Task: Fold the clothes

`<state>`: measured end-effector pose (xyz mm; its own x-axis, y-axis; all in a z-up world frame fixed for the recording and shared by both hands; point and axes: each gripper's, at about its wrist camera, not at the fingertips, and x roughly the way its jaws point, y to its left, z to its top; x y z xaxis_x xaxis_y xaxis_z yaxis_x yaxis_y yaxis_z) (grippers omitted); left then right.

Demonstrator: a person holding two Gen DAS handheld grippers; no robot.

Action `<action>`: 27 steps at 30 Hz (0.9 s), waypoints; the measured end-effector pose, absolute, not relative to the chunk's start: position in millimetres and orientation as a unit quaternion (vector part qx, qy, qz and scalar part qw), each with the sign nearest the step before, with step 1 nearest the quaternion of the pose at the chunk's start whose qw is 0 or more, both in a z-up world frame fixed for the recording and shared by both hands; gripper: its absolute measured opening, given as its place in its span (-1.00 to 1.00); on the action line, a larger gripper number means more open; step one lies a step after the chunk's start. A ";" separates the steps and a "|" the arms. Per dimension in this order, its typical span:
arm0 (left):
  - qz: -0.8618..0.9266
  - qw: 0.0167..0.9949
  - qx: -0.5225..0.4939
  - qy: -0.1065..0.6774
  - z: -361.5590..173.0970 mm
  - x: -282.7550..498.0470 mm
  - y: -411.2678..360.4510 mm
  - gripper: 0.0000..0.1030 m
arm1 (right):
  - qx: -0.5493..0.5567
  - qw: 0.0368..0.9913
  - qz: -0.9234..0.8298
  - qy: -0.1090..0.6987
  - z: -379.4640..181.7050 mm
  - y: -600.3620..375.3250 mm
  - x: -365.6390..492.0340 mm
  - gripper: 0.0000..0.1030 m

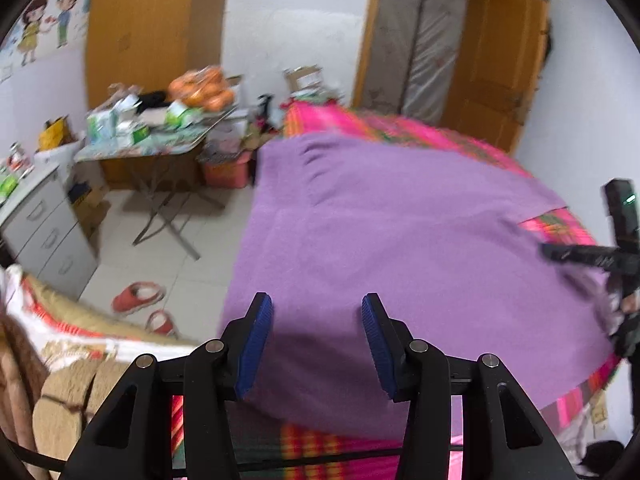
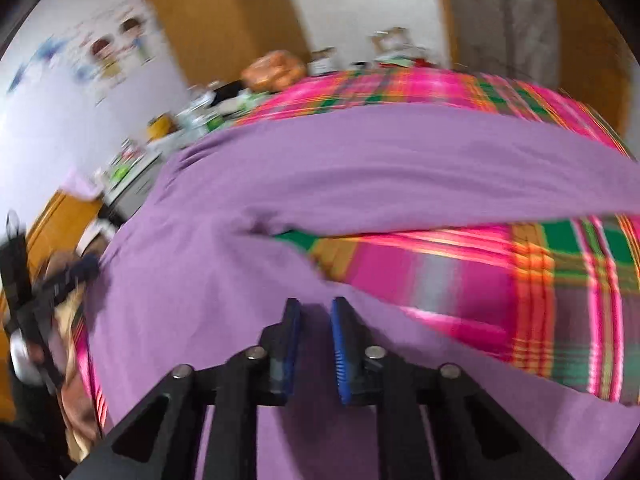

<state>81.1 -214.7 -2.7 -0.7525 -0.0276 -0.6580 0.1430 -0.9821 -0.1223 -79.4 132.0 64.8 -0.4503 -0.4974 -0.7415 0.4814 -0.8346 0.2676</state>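
Currently, the purple garment (image 1: 400,240) is being spread across the plaid bed (image 2: 520,280), one sleeve outstretched; no fold is being shown. The left claw (image 1: 316,344) is being held open, the right claw (image 2: 316,352) nearly closed, empty.

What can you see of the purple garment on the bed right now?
The purple garment is a soft, fleecy-looking top spread mostly flat across the pink plaid bedspread. One sleeve stretches out sideways, with bedspread showing between it and the body. A few gathers show near its far edge. The left gripper hovers open over its near edge; the right gripper, slightly parted, sits above the fabric. Whether either touches it is unclear.
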 end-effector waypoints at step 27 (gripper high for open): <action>-0.882 -0.052 0.403 0.239 4.1 -94.0 -337.8 0.01 | 0.337 0.348 -0.865 0.130 151.1 82.9 -138.8 -0.46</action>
<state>-94.0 -337.8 4.1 -0.6696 0.2847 -0.6860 0.1008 -0.8802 -0.4638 -138.8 82.9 151.1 -0.5310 -0.5149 -0.6730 0.6898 -0.7240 0.0096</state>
